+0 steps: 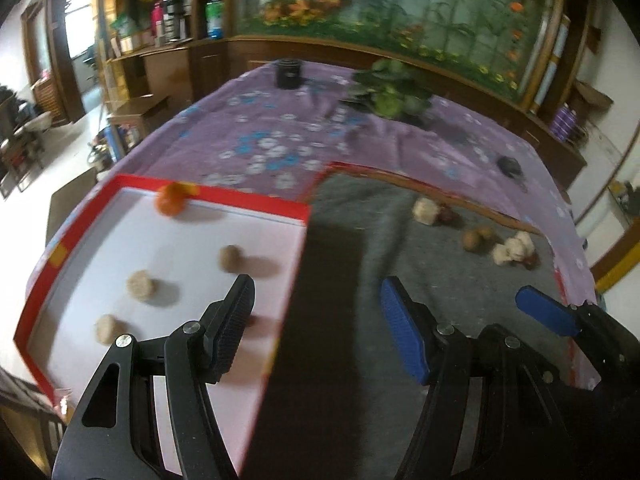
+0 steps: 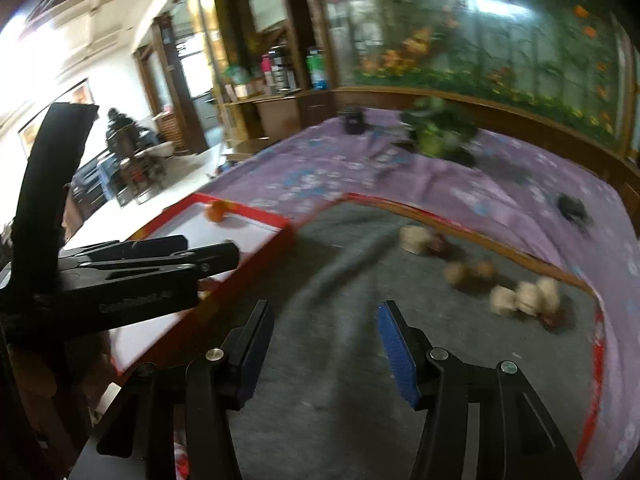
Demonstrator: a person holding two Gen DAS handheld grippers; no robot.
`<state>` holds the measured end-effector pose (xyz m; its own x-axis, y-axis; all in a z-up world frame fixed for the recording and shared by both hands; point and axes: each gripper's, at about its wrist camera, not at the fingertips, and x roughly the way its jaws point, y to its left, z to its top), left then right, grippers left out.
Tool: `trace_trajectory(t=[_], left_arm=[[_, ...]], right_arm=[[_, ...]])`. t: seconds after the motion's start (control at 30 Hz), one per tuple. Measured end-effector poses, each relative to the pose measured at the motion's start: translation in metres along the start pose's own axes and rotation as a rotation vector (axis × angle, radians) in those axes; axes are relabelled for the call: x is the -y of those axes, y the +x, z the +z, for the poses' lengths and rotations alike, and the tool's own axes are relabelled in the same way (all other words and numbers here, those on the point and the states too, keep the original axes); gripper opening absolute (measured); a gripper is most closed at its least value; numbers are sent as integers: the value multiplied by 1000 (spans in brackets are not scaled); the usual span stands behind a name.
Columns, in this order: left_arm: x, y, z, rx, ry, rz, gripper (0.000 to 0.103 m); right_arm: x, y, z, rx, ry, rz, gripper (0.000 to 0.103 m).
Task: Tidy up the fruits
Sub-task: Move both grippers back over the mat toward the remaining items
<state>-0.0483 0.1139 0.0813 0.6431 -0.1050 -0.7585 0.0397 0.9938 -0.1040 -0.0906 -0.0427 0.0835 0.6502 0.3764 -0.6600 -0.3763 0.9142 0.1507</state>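
Blur softens most of what we see, so the small brown fruits [image 1: 478, 239] and pale lumps [image 1: 514, 248] scattered on the grey mat [image 1: 360, 240] are hard to name. Our left gripper [image 1: 316, 324] has its fingers spread apart, holding nothing, hovering over the right edge of the red-rimmed white tray [image 1: 248, 200]. The tray's long side runs away from us. Inside it lie an orange fruit [image 1: 172, 200] against the far rim and three round tan fruits [image 1: 231, 258] in a loose diagonal. Our right gripper [image 2: 324, 344] is likewise spread and empty above the mat. A leafy plant [image 1: 390, 94] and a dark jar [image 1: 289, 74] stand far back on the purple cloth [image 1: 260, 140].
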Motion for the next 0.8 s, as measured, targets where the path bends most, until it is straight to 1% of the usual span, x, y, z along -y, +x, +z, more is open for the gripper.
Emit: trace_trajectory(t=[0.1,0.13,0.23,0.27,0.37,0.4,0.43,0.53,0.73,0.8], left_arm=[[18,7,2,-12,23,-16,66],[21,9,2,-16,26,-21,66],[35,19,3,-36,45,-36,66],[38,23,3,-45,50,-38,66],[47,36,8,-72,55,-52,66],[50,40,11,-80,55,-60,66],[53,46,14,-88,54,-69,66],[63,61,23,-105,63,-73,66],[85,100,40,-140,136,-20,66],[87,111,44,-154,137,-10,66]], right_arm=[[22,-8,-5,-1,30,-37,53],[34,-13,-8,2,40,-71,53],[45,-16,-11,0,51,-94,53],[56,-19,-14,0,64,-110,53],[67,-18,-16,-7,80,-116,53],[77,-17,-18,-14,93,-121,53],[77,-17,-18,-14,93,-121,53],[93,-15,-22,-23,116,-123,53],[116,-14,-23,-19,161,-101,53],[120,-14,-22,-16,173,-93,54]])
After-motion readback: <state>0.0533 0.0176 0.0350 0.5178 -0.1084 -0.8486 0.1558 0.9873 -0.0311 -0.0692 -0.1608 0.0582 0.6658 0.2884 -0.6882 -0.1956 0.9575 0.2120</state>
